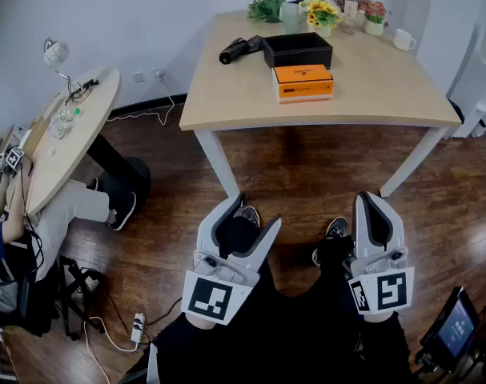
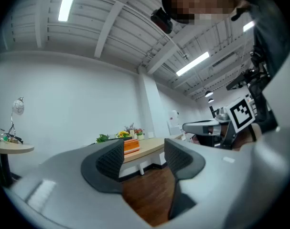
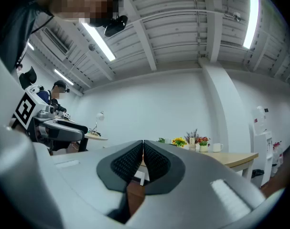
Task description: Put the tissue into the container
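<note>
An orange tissue box [image 1: 303, 83] lies near the front of the wooden table [image 1: 387, 94], with an open black container [image 1: 298, 50] just behind it. Both grippers are held low over the floor, well short of the table. My left gripper [image 1: 255, 213] is open with nothing between its jaws. In the left gripper view, the left gripper [image 2: 144, 156] frames the orange tissue box [image 2: 131, 145] far off. My right gripper [image 1: 374, 198] is shut and empty. The right gripper view shows the right gripper [image 3: 143, 159] with its pads touching.
A black folded object [image 1: 238, 49], flower pots [image 1: 323, 13] and a white mug [image 1: 403, 39] stand on the table. At the left are a round table [image 1: 66, 138] with a lamp and a seated person [image 1: 18, 238]. A power strip [image 1: 137, 327] lies on the floor.
</note>
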Tool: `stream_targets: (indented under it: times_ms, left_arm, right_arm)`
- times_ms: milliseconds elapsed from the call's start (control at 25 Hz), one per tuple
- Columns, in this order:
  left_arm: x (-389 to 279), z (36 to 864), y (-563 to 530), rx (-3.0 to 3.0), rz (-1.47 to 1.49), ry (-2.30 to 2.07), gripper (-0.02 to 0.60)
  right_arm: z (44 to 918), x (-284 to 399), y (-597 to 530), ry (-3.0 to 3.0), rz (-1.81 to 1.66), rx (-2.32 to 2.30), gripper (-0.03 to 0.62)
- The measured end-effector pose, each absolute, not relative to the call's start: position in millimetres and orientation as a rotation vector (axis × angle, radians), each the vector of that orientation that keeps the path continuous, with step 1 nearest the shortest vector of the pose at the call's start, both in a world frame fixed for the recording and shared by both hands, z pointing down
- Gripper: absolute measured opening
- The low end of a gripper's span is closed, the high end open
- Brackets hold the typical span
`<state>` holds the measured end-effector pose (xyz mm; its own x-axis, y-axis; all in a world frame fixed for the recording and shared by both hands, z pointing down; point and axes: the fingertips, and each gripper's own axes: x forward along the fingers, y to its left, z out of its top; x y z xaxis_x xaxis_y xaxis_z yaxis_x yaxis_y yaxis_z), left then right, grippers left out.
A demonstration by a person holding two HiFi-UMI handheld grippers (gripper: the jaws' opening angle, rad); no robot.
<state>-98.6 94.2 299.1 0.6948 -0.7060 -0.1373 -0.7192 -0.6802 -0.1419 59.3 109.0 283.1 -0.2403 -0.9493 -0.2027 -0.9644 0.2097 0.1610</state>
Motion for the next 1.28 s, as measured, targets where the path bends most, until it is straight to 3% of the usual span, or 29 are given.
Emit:
stream_targets:
  times_ms: [480, 840, 1280]
  left_arm:
    - [-94.8, 297.9, 45.3, -2.670, 0.023, 1.213, 0.250]
    - [-77.5, 318.8, -14.1, -2.714, -0.106, 1.223, 0.256]
    - [-61.7, 319.9, -65.9, -2.684, -0.156, 1.290, 0.313]
  right_arm:
    - [280.9, 81.2, 73.4, 2.432, 0.361, -1.878, 0.065]
    - [290.5, 107.0, 20.9, 2.499, 0.150, -1.793, 0.175]
    - [292.1, 132.2, -37.4, 2.553, 0.172, -1.780, 0.189]
